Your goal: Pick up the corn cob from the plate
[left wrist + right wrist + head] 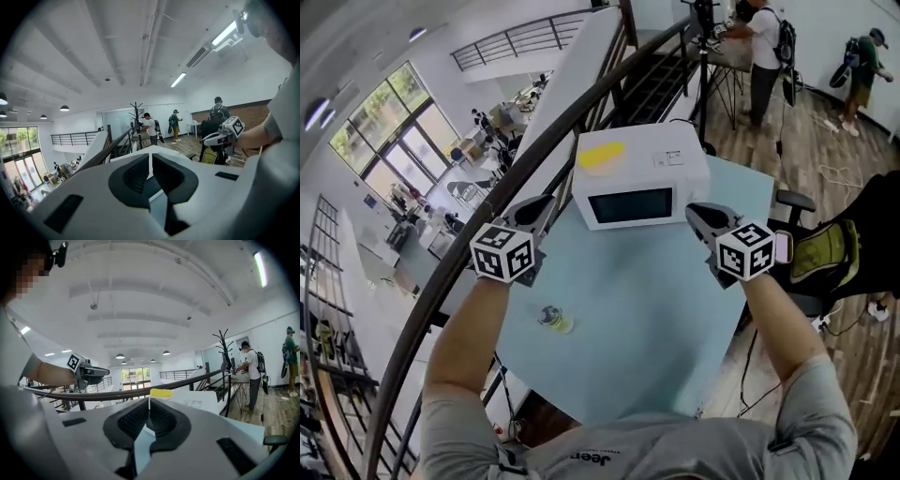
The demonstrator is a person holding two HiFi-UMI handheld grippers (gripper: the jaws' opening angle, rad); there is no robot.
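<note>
Progress: not begun; reach, grip and lift all look left to do.
Left gripper [539, 212]: fingers clenched, empty.
Right gripper [697, 216]: fingers clenched, empty.
Corn cob [600, 155]: on its plate [606, 171] atop the microwave [642, 202], at 12 o'clock from both grippers.
Long axis: seemingly 8 to 2 o'clock; ends indistinguishable.

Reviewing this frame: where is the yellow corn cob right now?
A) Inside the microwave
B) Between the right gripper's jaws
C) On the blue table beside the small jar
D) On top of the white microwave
D: the head view shows the corn cob lying on the top of the white microwave, at its left end.
</note>
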